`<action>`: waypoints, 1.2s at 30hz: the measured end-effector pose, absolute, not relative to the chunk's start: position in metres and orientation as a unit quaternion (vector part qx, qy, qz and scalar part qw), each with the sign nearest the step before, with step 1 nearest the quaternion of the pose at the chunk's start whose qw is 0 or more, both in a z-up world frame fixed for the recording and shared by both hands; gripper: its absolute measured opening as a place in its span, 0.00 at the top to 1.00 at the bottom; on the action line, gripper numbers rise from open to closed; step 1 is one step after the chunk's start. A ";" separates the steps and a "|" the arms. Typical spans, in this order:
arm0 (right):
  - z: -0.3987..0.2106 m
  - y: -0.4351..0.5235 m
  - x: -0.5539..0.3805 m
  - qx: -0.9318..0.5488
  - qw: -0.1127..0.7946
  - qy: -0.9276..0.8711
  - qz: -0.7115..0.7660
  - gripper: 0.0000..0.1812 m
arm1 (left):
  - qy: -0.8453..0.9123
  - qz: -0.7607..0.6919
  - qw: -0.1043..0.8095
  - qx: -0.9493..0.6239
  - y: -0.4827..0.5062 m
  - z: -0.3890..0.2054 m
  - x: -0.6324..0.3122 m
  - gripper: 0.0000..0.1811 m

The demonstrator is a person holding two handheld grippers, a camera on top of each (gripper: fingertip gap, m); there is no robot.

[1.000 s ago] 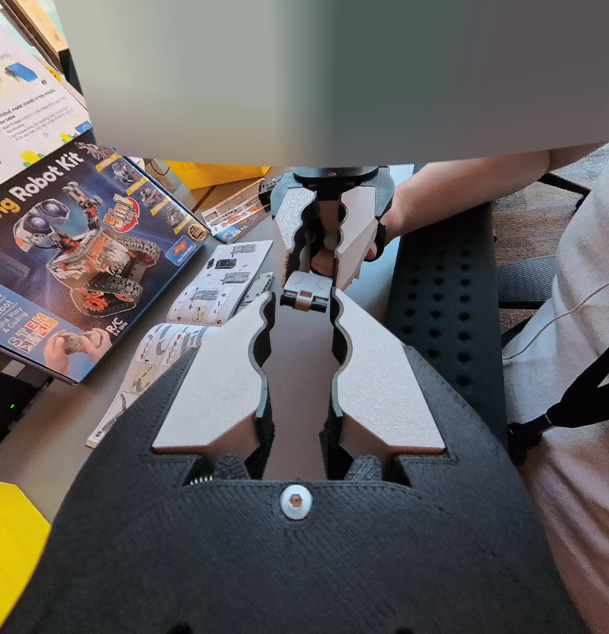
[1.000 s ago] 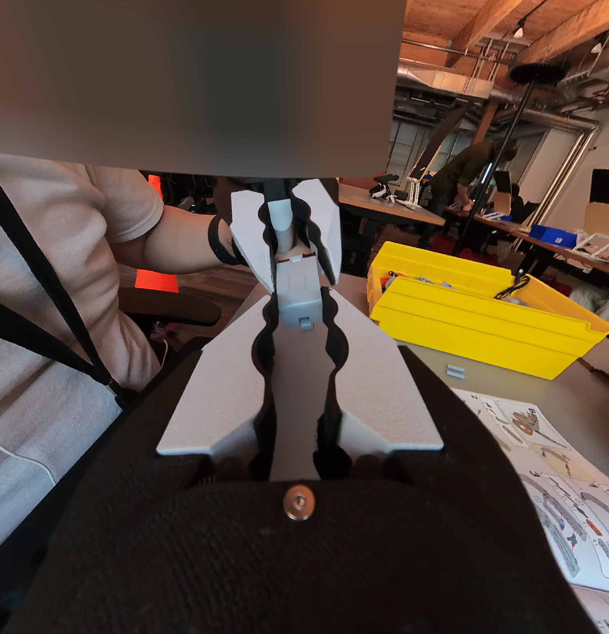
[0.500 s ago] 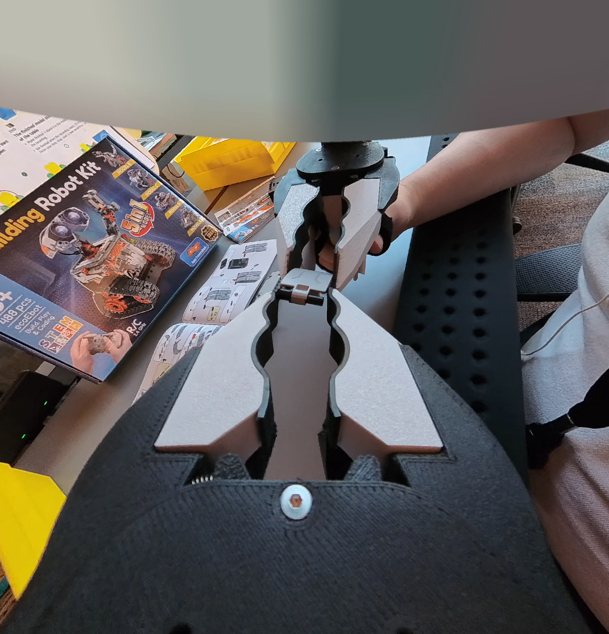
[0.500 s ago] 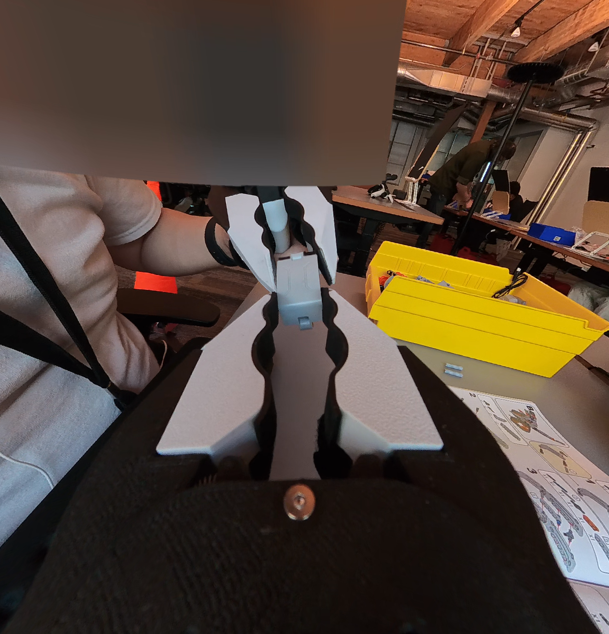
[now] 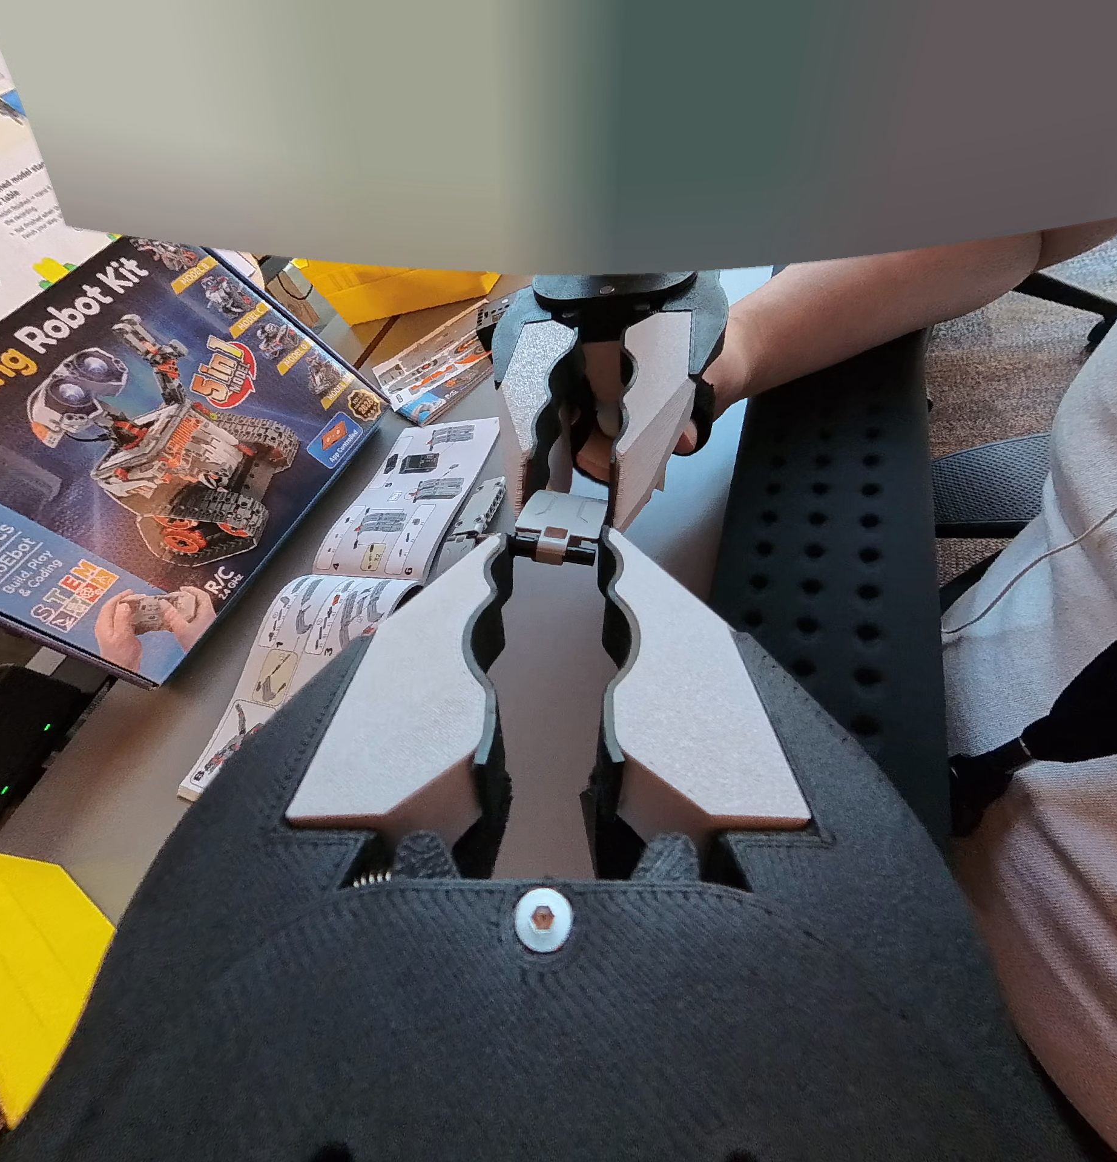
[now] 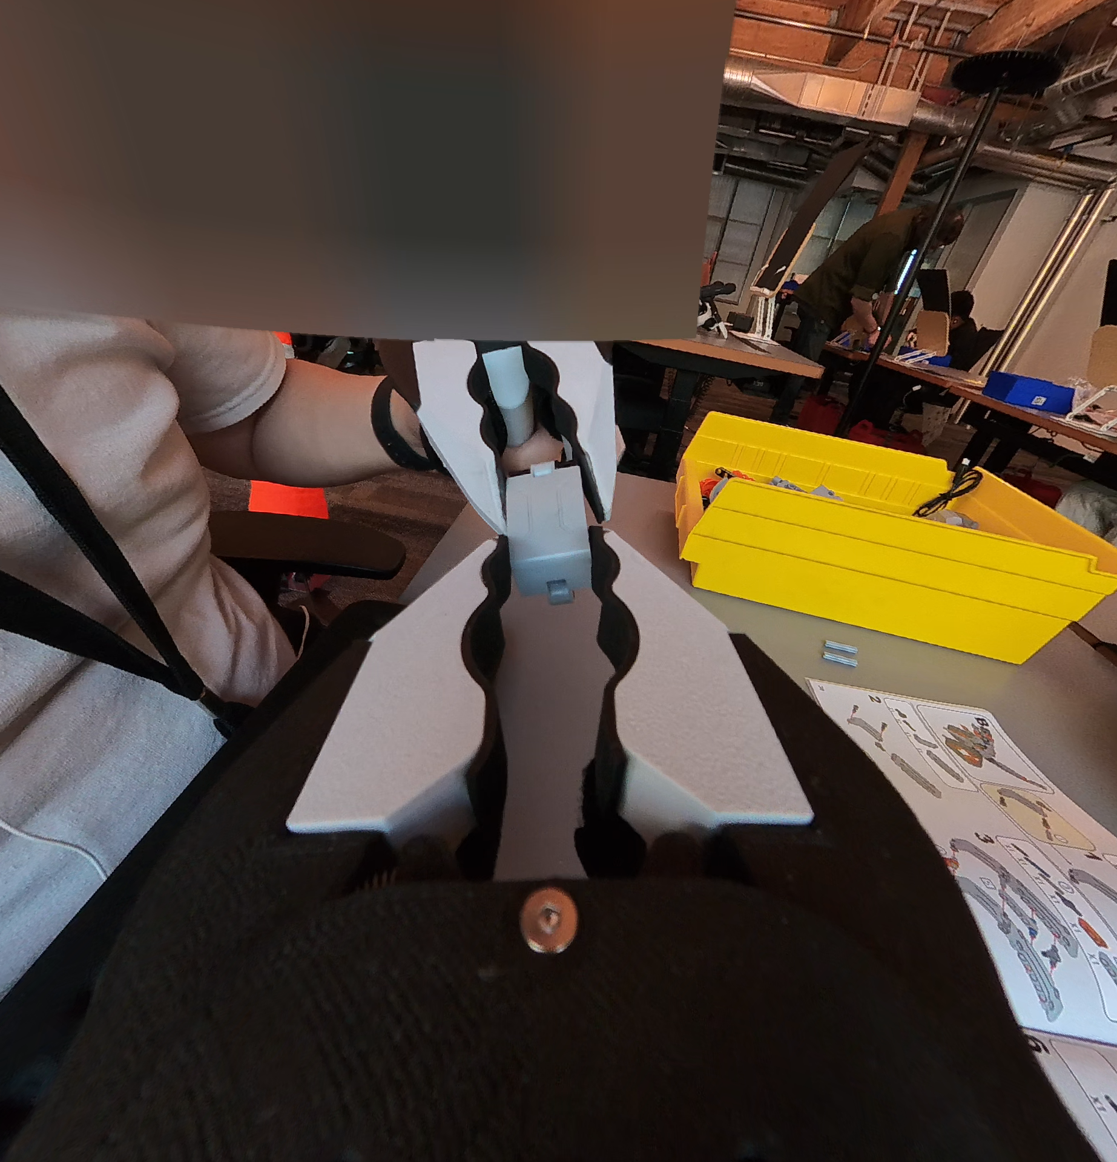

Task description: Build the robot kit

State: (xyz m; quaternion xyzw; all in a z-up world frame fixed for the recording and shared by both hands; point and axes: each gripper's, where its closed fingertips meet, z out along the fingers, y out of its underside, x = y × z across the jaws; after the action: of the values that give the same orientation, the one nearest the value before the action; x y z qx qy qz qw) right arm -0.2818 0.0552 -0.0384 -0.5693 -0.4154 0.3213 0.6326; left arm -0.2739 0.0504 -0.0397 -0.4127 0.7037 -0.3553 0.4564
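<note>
Bare tabletop lies open between the yellow bin and the instruction sheet. Two small grey pins sit there. The kit box blocks the far side.

wooden ceiling beams, exposed ducts, long worktables, carpeted floor.

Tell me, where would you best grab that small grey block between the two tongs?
Probably across its flat side walls, coming in end-on: the grey block is boxy, and stubs stick out of its ends. The right tongs and left tongs each pinch one end so.
</note>
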 end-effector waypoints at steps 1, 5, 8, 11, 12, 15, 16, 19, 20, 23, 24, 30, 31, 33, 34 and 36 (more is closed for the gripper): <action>-0.039 0.056 -0.281 -0.572 0.632 -0.414 0.320 0.86 | 0.702 -0.355 0.456 -0.416 0.051 -0.041 -0.274 0.86; -0.042 0.061 -0.279 -0.587 0.628 -0.405 0.312 0.86 | 0.692 -0.356 0.456 -0.431 0.056 -0.045 -0.272 0.86; -0.046 0.064 -0.278 -0.603 0.617 -0.398 0.311 0.86 | 0.687 -0.355 0.453 -0.443 0.060 -0.048 -0.271 0.86; -0.049 0.065 -0.277 -0.608 0.612 -0.402 0.307 0.86 | 0.684 -0.363 0.445 -0.449 0.060 -0.050 -0.271 0.86; -0.050 0.065 -0.277 -0.610 0.610 -0.404 0.304 0.86 | 0.684 -0.368 0.439 -0.452 0.060 -0.051 -0.271 0.86; -0.054 0.066 -0.278 -0.614 0.607 -0.408 0.296 0.86 | 0.680 -0.381 0.422 -0.463 0.061 -0.056 -0.272 0.86; -0.054 0.066 -0.278 -0.615 0.605 -0.407 0.300 0.86 | 0.679 -0.383 0.423 -0.463 0.061 -0.056 -0.272 0.85; -0.059 0.069 -0.278 -0.627 0.595 -0.401 0.304 0.86 | 0.674 -0.376 0.431 -0.467 0.064 -0.060 -0.272 0.85; -0.061 0.070 -0.277 -0.632 0.592 -0.400 0.301 0.86 | 0.673 -0.372 0.433 -0.470 0.066 -0.061 -0.271 0.85; -0.066 0.072 -0.277 -0.641 0.582 -0.399 0.301 0.86 | 0.670 -0.369 0.433 -0.477 0.069 -0.066 -0.271 0.85; -0.067 0.072 -0.277 -0.642 0.581 -0.398 0.303 0.86 | 0.669 -0.369 0.435 -0.476 0.069 -0.067 -0.272 0.85; -0.072 0.074 -0.277 -0.654 0.571 -0.401 0.291 0.86 | 0.664 -0.370 0.430 -0.487 0.071 -0.074 -0.273 0.86; -0.074 0.074 -0.277 -0.656 0.569 -0.404 0.289 0.86 | 0.660 -0.373 0.429 -0.491 0.071 -0.075 -0.273 0.85; -0.078 0.074 -0.278 -0.659 0.563 -0.410 0.285 0.86 | 0.654 -0.379 0.428 -0.496 0.071 -0.078 -0.273 0.85; -0.080 0.074 -0.278 -0.661 0.559 -0.413 0.283 0.86 | 0.652 -0.379 0.427 -0.499 0.071 -0.081 -0.273 0.84; -0.085 0.074 -0.280 -0.664 0.552 -0.419 0.280 0.86 | 0.649 -0.377 0.424 -0.507 0.074 -0.085 -0.274 0.81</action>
State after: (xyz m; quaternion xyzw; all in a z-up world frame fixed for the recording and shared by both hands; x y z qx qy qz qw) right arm -0.2795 0.0736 -0.0845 -0.6640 -0.4195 0.2804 0.5519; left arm -0.2744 0.0738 -0.0853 -0.5071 0.6485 -0.3772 0.4242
